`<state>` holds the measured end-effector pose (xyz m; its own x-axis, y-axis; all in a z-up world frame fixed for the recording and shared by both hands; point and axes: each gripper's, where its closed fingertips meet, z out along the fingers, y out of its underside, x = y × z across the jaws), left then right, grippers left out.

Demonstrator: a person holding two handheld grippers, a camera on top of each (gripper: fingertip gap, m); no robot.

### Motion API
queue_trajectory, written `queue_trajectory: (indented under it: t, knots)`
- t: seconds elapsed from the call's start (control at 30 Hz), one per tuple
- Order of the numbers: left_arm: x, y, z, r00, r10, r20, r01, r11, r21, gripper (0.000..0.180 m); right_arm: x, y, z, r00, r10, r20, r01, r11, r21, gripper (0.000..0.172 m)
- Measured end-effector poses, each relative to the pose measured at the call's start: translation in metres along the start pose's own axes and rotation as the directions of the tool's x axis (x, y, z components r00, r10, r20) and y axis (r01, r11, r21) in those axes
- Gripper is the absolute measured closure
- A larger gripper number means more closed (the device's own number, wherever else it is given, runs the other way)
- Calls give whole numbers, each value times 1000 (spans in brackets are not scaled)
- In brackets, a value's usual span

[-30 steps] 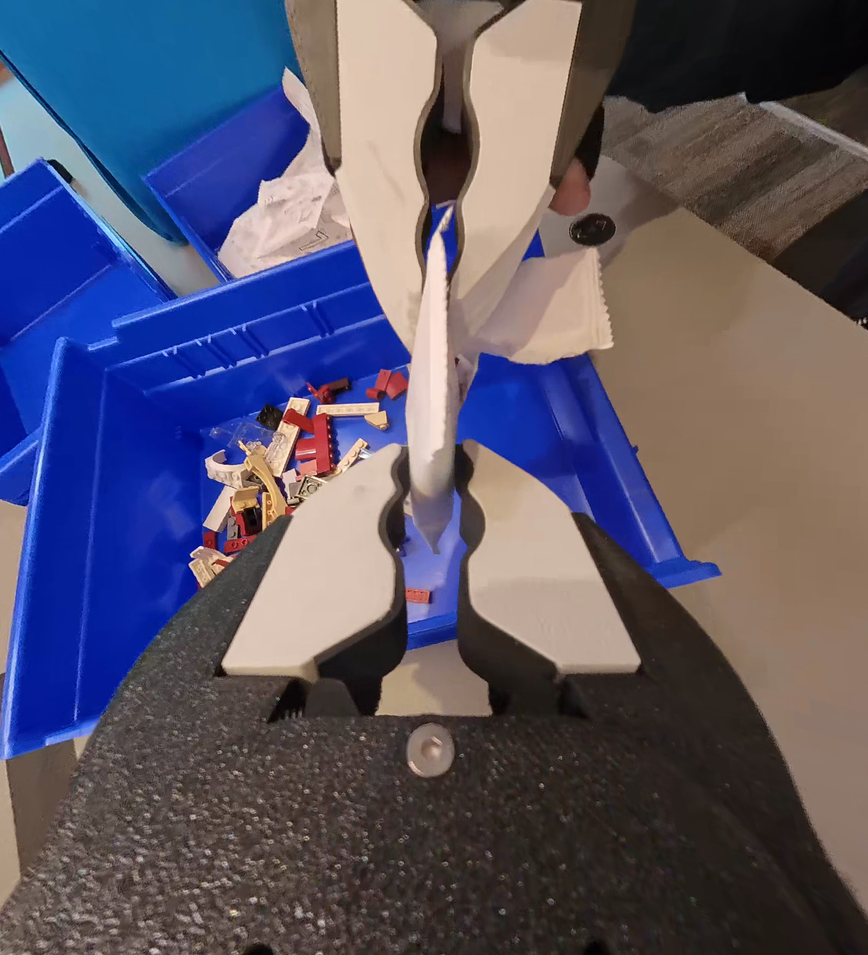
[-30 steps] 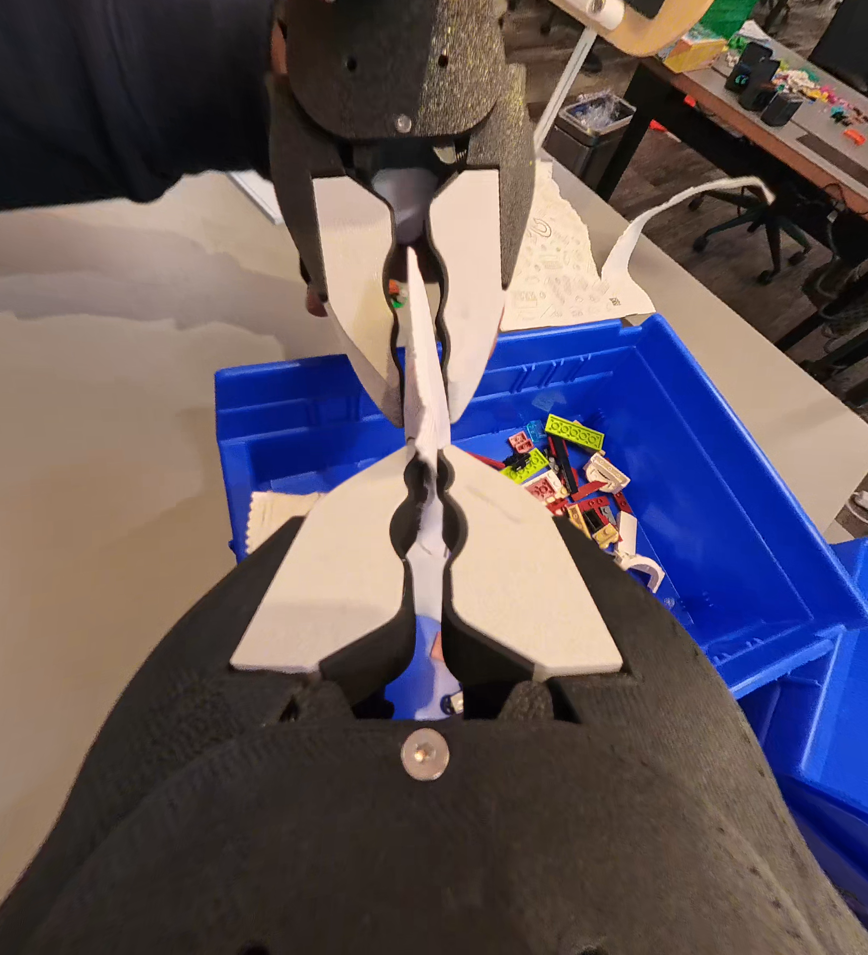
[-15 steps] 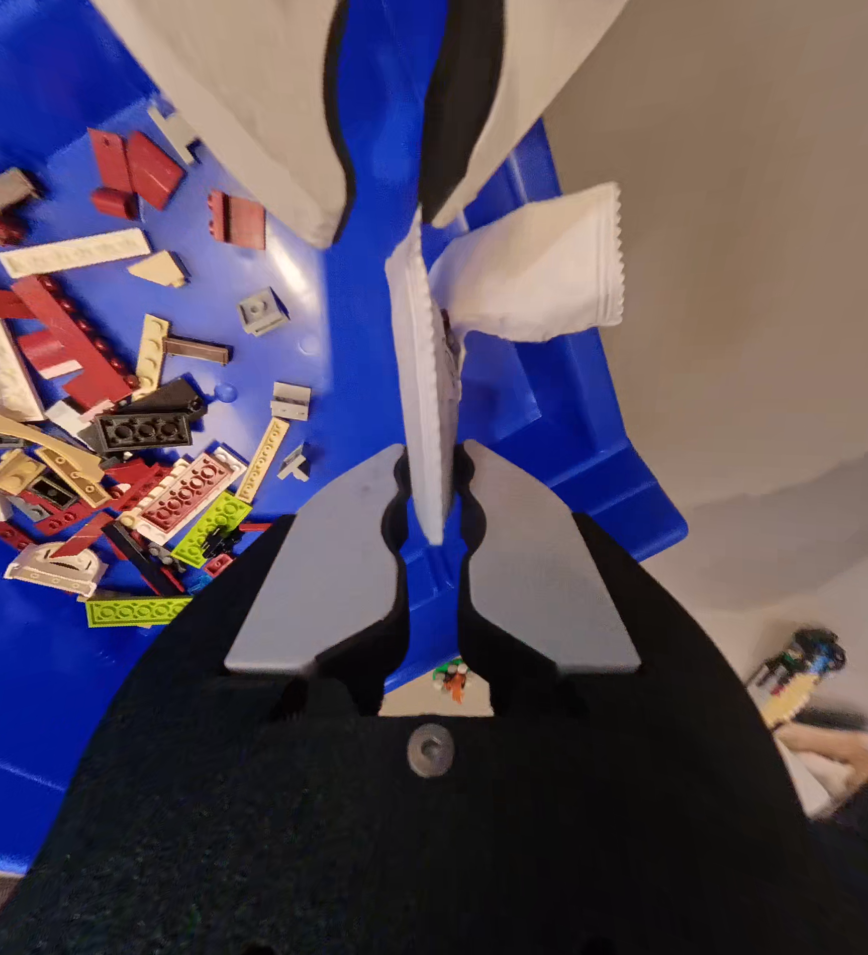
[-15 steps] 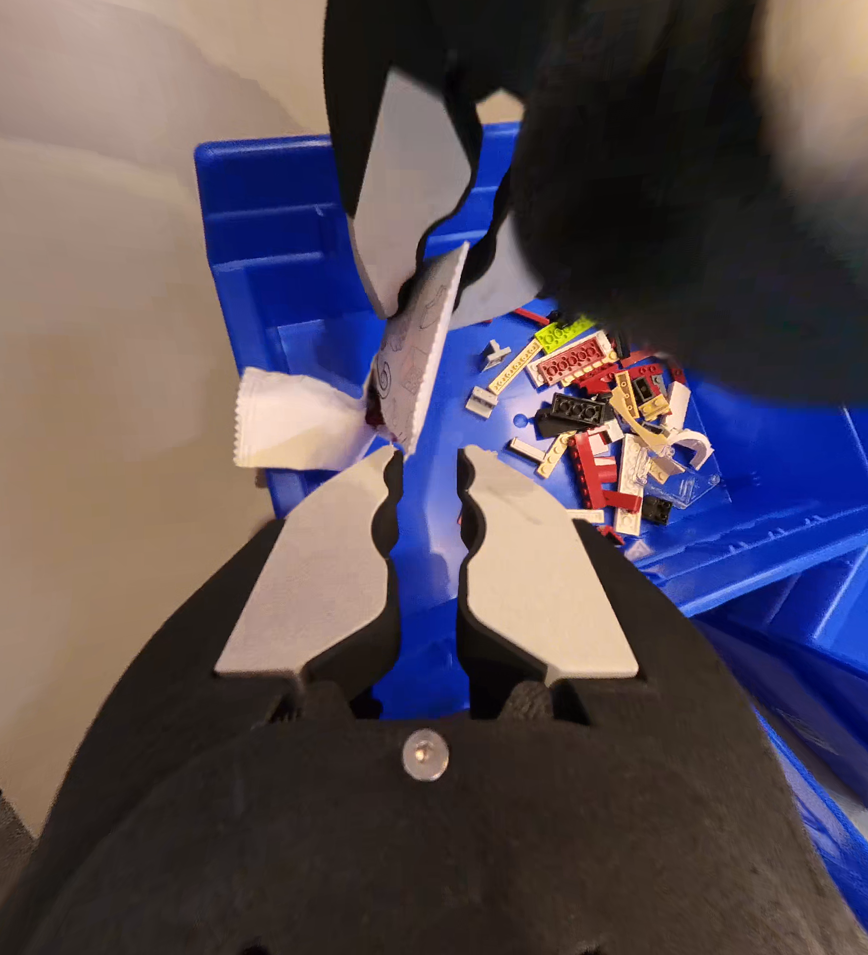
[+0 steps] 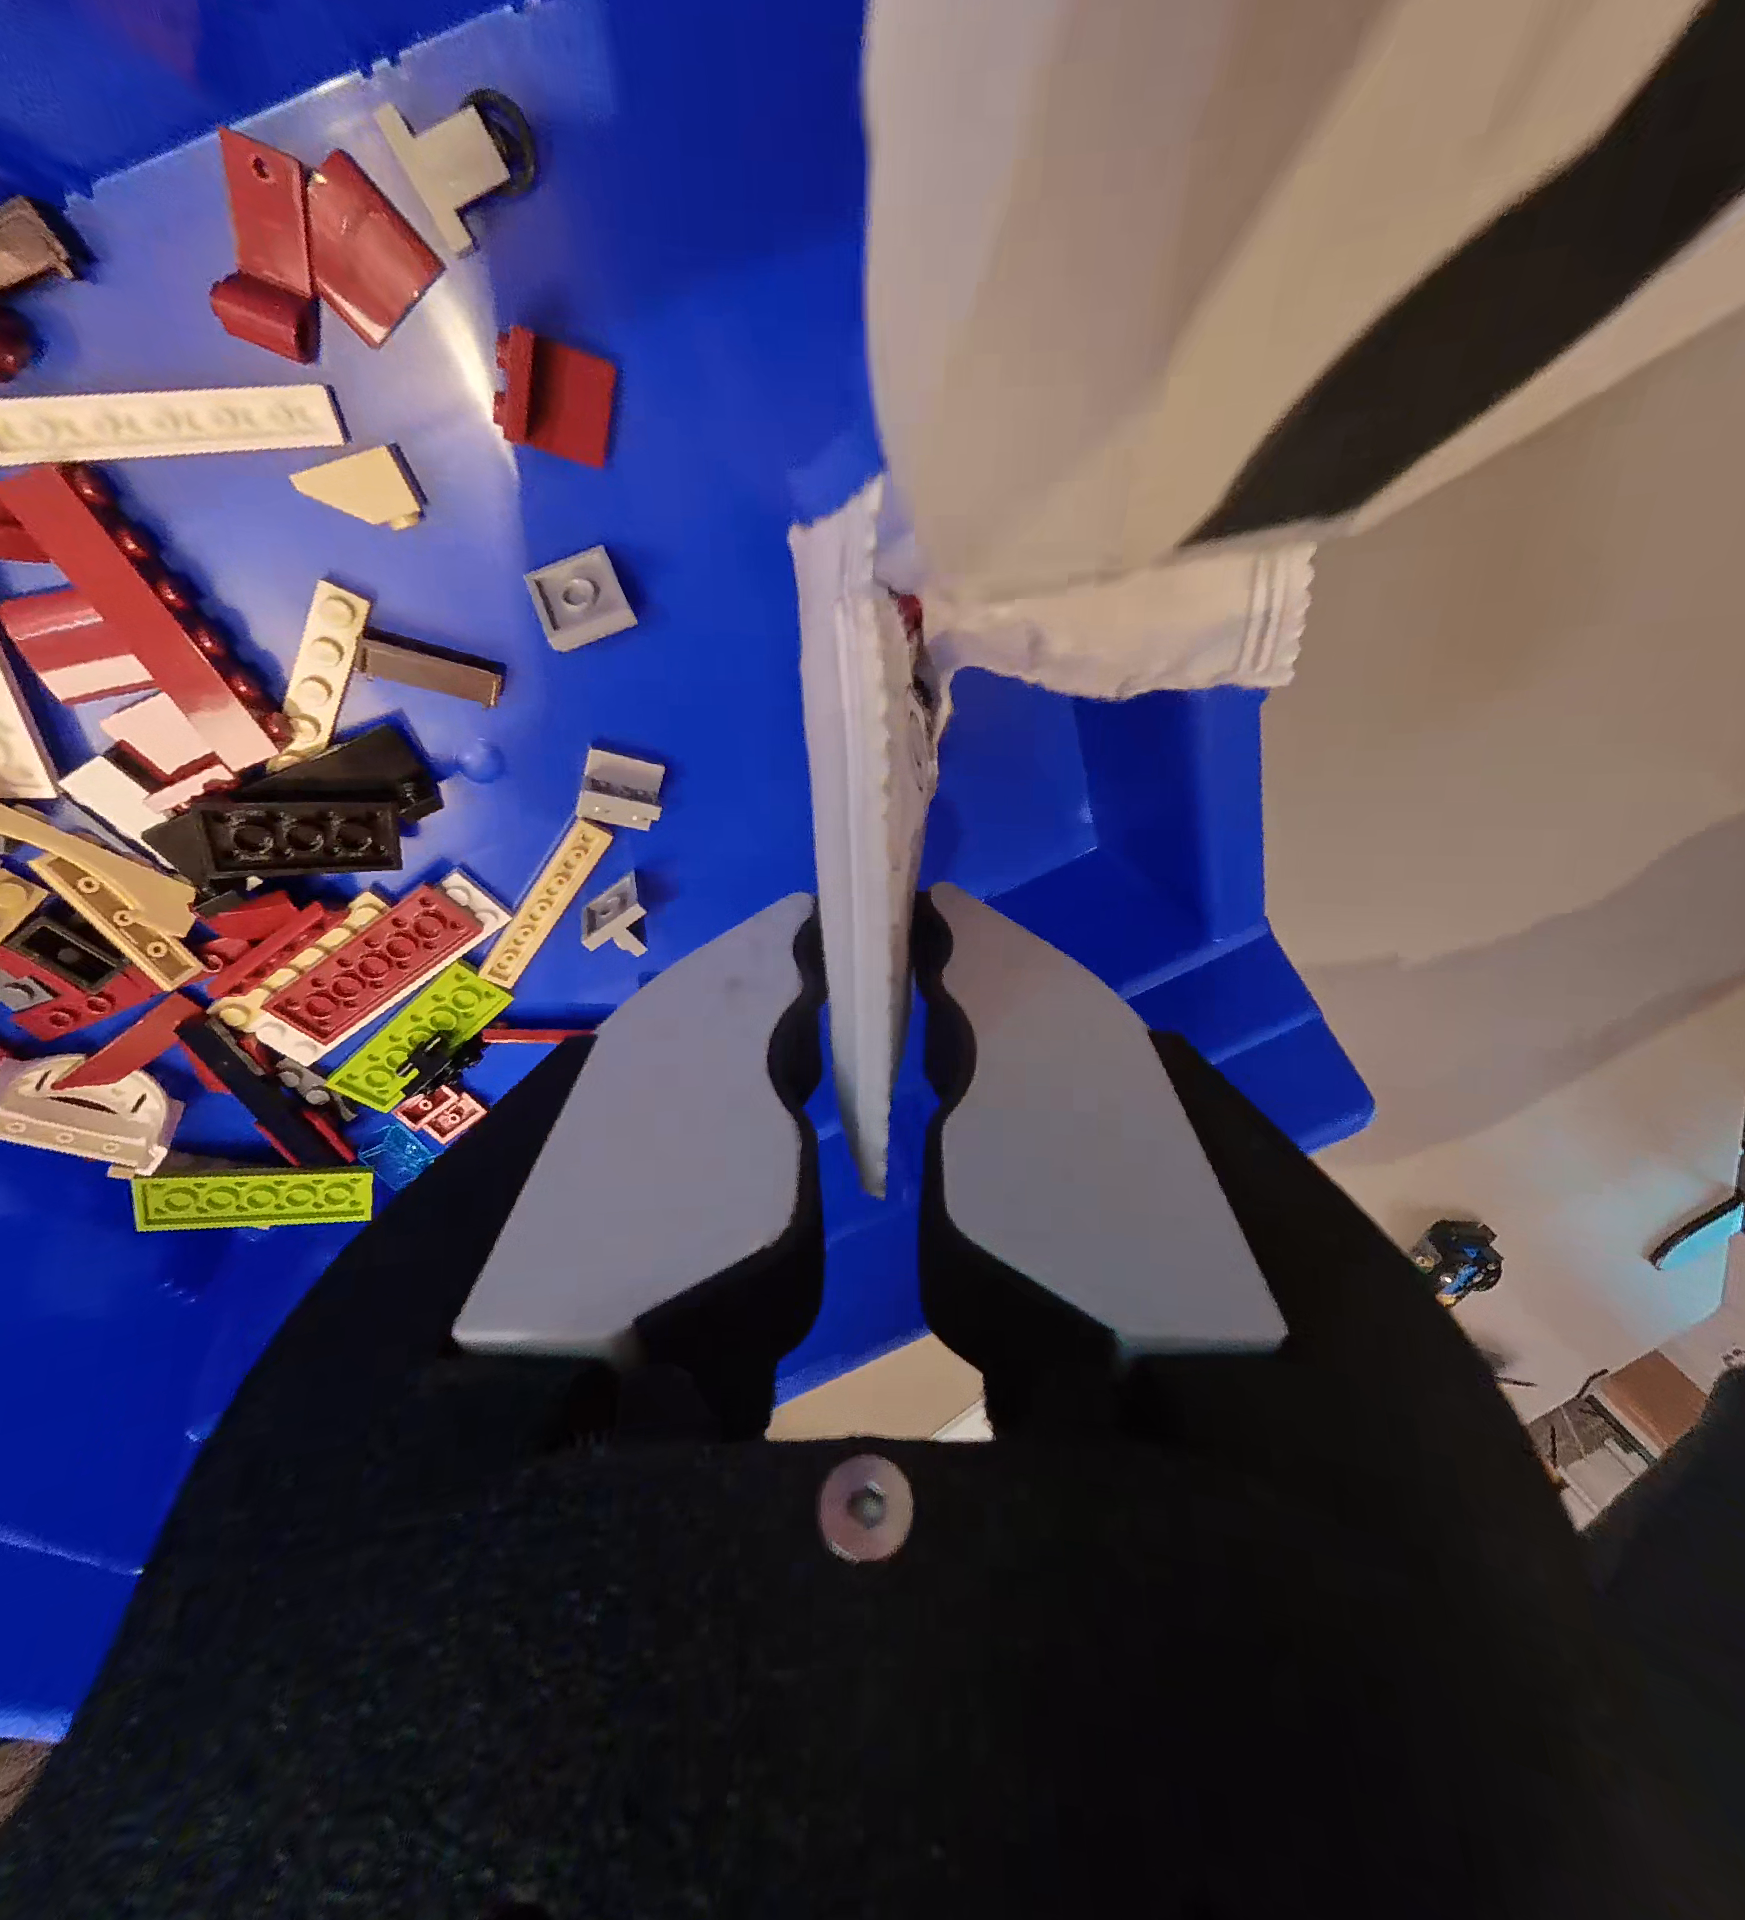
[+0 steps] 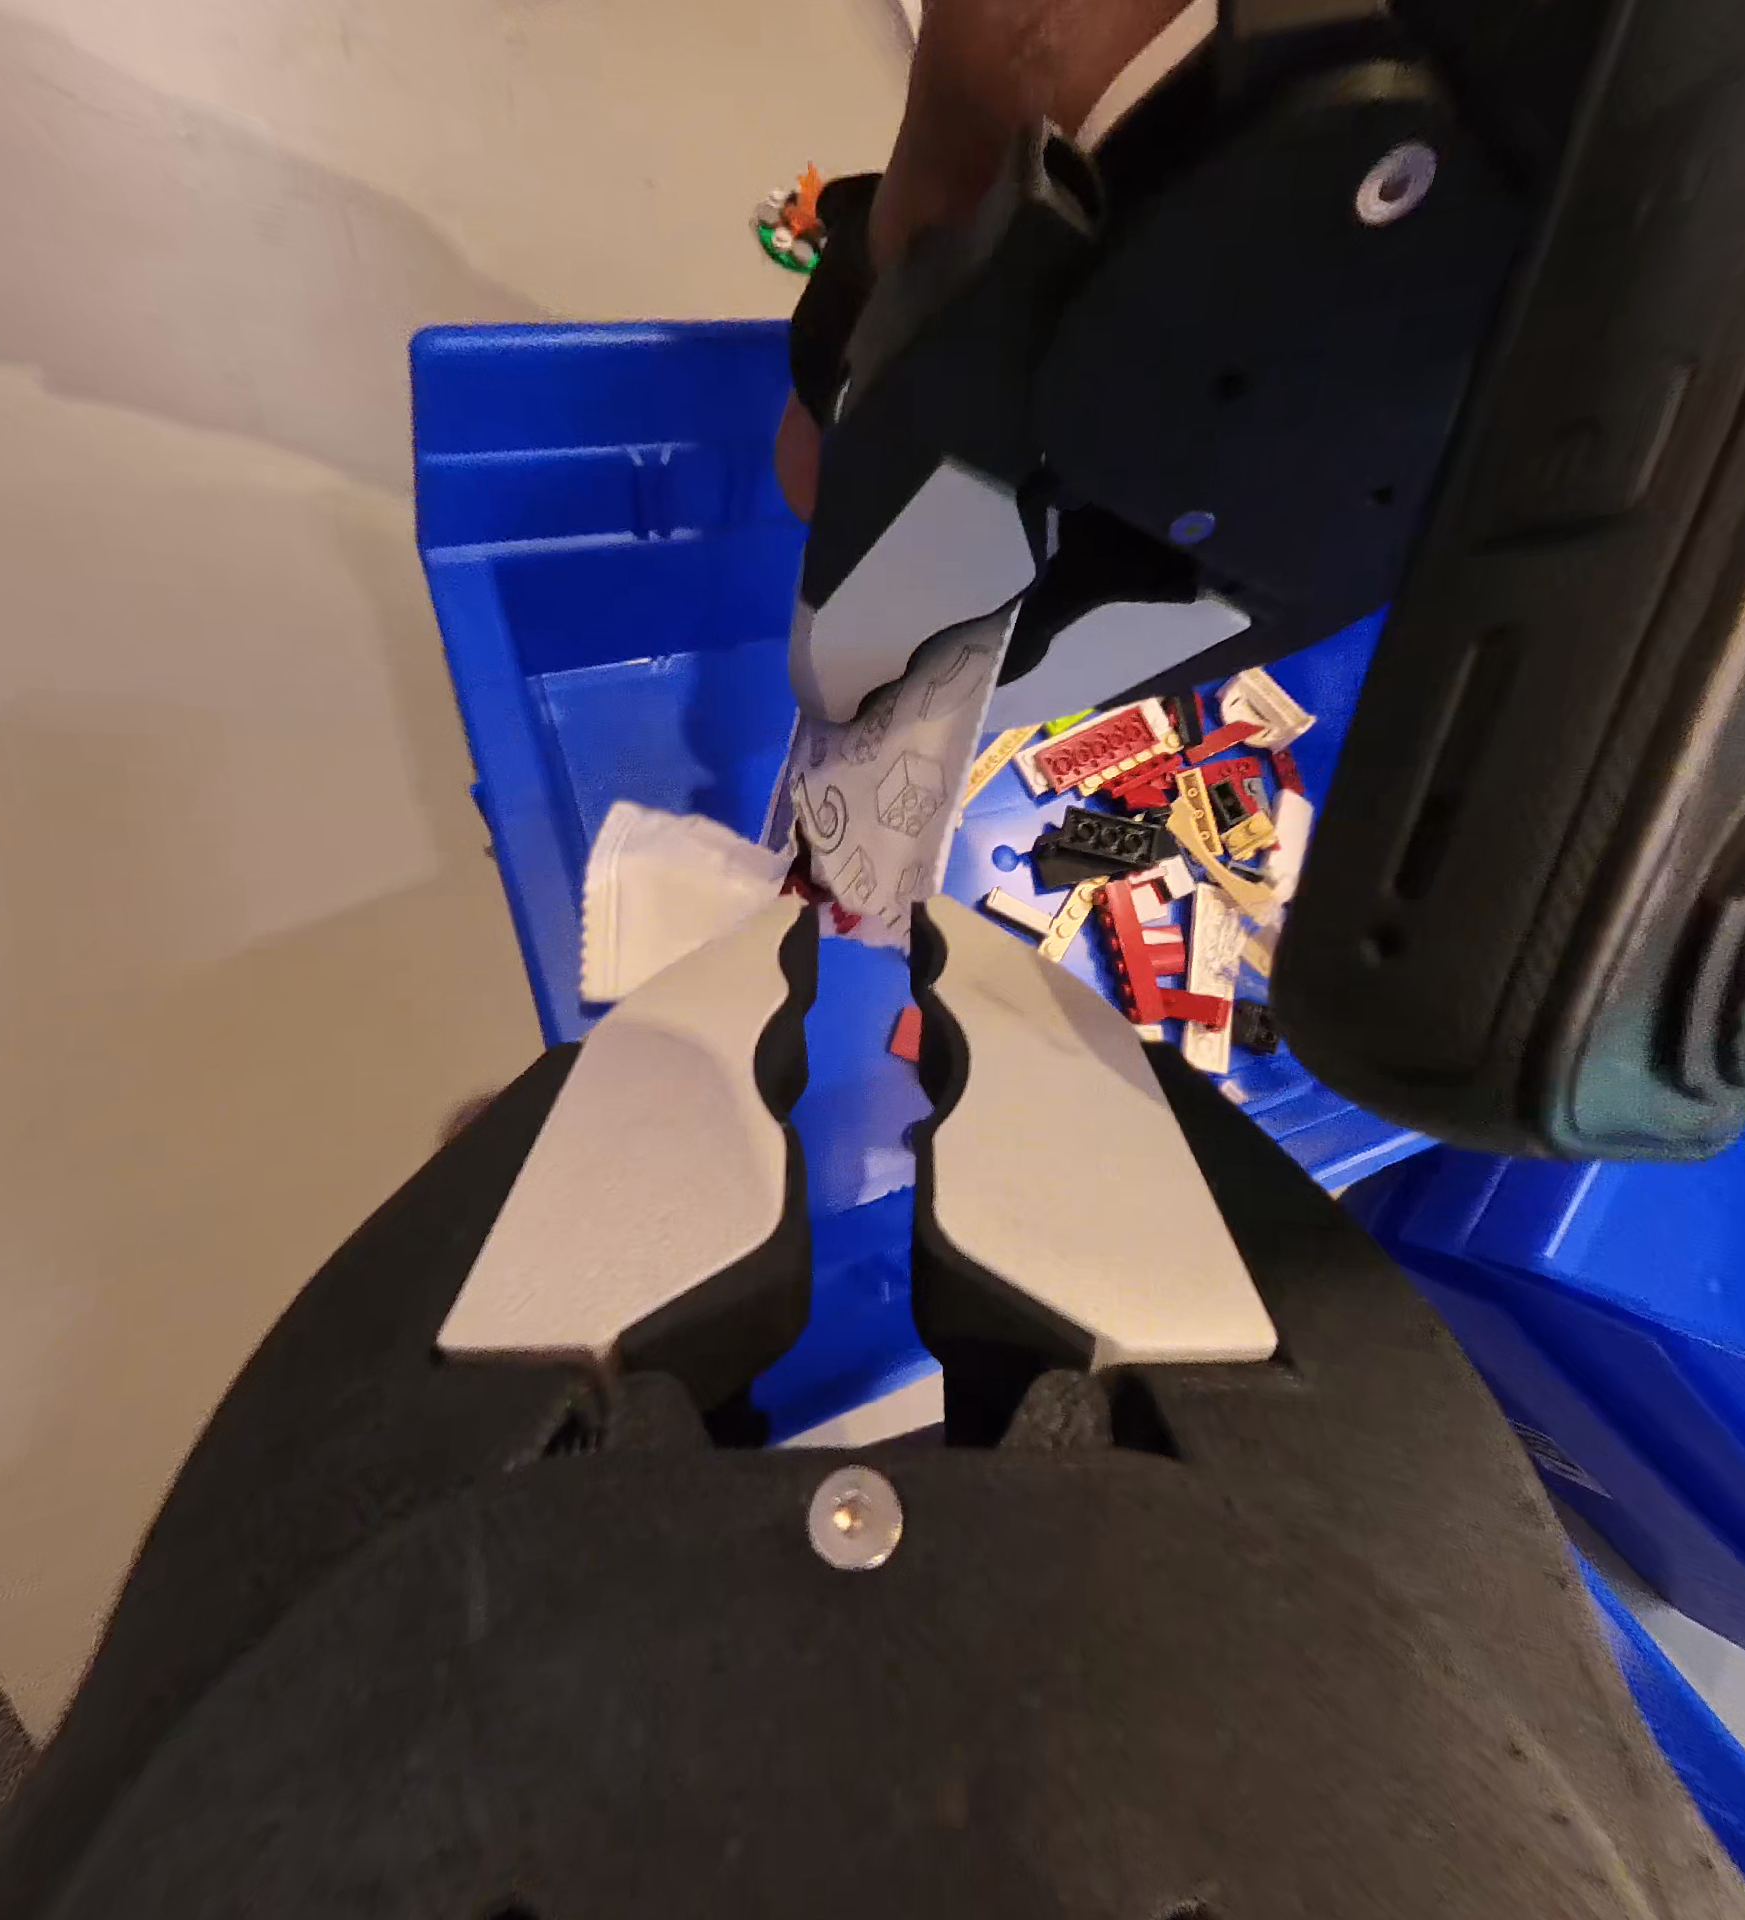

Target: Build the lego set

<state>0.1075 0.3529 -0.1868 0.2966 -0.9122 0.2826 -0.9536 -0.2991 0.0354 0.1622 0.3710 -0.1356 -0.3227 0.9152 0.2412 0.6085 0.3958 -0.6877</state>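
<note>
Left gripper clamped on torn bag over bin | right gripper open, empty | bricks in bin

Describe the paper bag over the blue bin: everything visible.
The paper bag is white, printed with grey brick outlines, its edges serrated. It is torn open: one flap juts sideways, and dark red pieces show at the tear. The left gripper is shut on its edge, holding it above the blue bin of loose bricks. The right gripper is open just below it.
</note>
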Motion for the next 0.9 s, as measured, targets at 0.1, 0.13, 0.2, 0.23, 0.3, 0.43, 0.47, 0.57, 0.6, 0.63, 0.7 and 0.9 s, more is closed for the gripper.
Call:
queue_trajectory:
  t: [0.1,0.13,0.2,0.23,0.3,0.43,0.47,0.57,0.6,0.63,0.7,0.9]
  knots:
    - [2,-1,-3,1000,-8,7,8,1000,2,165,8,-6,7,998,-4,-60,2,1000,-25,155]
    - [3,-1,-4,1000,-8,8,8,1000,5,165,10,-7,9,997,-7,-74,4,999,-34,154]
    - [7,-5,-6,1000,-11,0,11,999,36,165,11,-9,14,997,-7,-81,3,999,-48,162]
    - [9,-5,-6,1000,-11,-3,11,999,45,165,12,-9,16,996,-8,-89,3,998,-57,166]
    - [10,-3,-6,1000,-25,1,25,998,61,165,12,-7,18,996,-7,-84,1,998,-70,168]
    - [14,-5,-5,999,-38,-17,40,988,150,164,5,0,20,998,8,-57,-12,997,-80,170]
    - [15,-6,-6,999,-39,-25,43,984,174,164,4,1,20,998,13,-56,-18,996,-83,171]
    - [15,-8,-8,999,-45,-30,51,972,229,164,2,6,21,998,24,-58,-30,995,-97,171]
    - [14,-9,-9,999,-48,-24,52,968,244,164,2,8,21,998,23,-64,-29,994,-105,171]
    - [14,-11,-11,999,-48,-20,52,963,263,164,3,10,20,997,19,-70,-27,993,-116,171]
    - [13,-13,-15,998,-53,-17,56,955,293,165,2,13,20,997,10,-79,-20,991,-135,171]
    - [15,-10,-18,999,-47,1,46,969,244,165,-2,13,19,999,9,-45,-15,990,-137,166]
